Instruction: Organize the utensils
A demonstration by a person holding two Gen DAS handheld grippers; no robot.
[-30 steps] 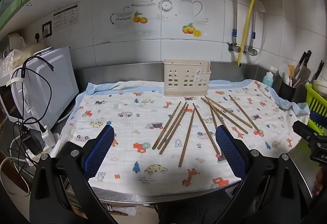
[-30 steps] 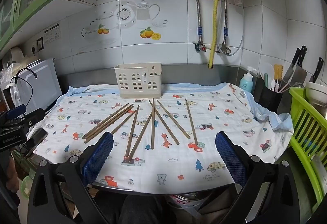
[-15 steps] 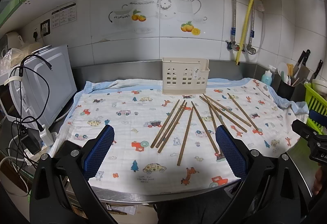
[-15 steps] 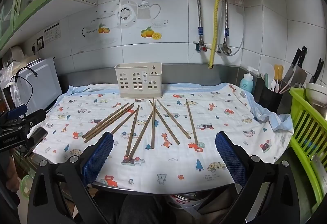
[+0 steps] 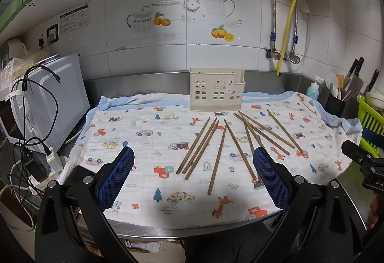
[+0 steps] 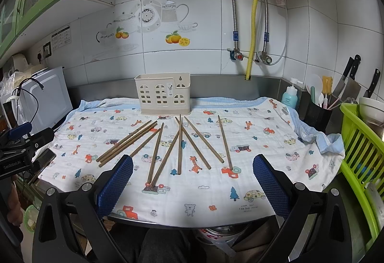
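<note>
At the far left of the right wrist view the left gripper (image 6: 21, 140) reads "GenRobot.AI"; its jaws are released and empty; on the cartoon-print cloth (image 6: 216, 191) nine wooden chopsticks (image 6: 178, 144) lie fanned in the middle, just near of the cream utensil holder (image 6: 163, 94) at the far edge; the cloth carries small print too fine to read; the right gripper (image 6: 192, 181) hovers near, jaws released, empty.

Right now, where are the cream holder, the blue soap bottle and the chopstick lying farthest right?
cream holder (image 6: 162, 95), right wrist view, middle of its front wall.
blue soap bottle (image 6: 289, 96), right wrist view, its body.
rightmost chopstick (image 6: 225, 142), right wrist view, midway along its shaft.
</note>
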